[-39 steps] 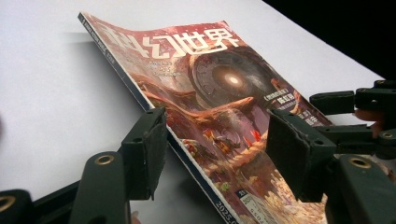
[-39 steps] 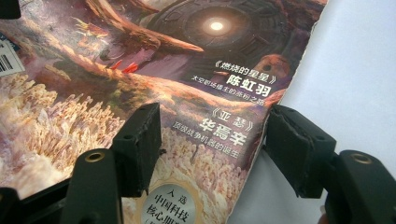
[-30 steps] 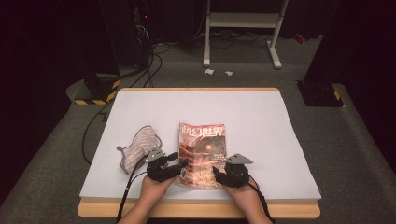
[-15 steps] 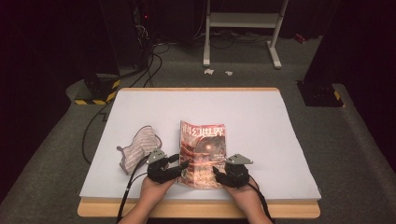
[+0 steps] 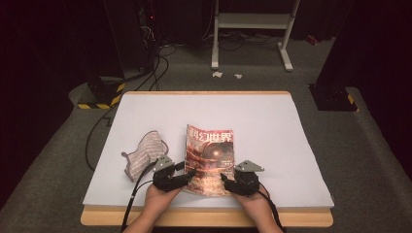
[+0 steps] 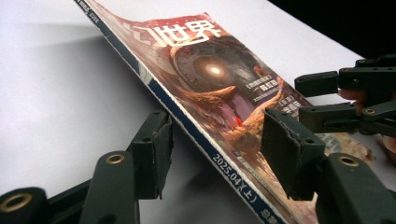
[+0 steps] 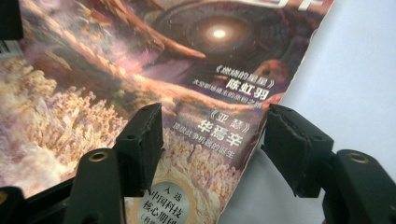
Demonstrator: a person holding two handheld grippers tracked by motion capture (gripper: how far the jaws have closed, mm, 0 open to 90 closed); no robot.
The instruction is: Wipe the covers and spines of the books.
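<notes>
A magazine (image 5: 209,155) with a reddish science-fiction cover lies on the white table sheet (image 5: 272,121), near the front edge. My left gripper (image 5: 188,174) is at its spine side. In the left gripper view the spine (image 6: 187,130) runs slanted between the two pads, raised a little off the sheet, with a gap on each side, so the left gripper (image 6: 217,149) is open. My right gripper (image 5: 225,178) is at the magazine's lower right edge. In the right gripper view that edge of the cover (image 7: 140,70) passes between the spread pads, and the right gripper (image 7: 212,140) is open.
A striped grey-and-white cloth (image 5: 145,151) lies crumpled just left of the magazine. The table's wooden front edge (image 5: 209,216) is close under both hands. Behind the table stand a white metal frame (image 5: 252,29) and cables (image 5: 155,58) on the dark floor.
</notes>
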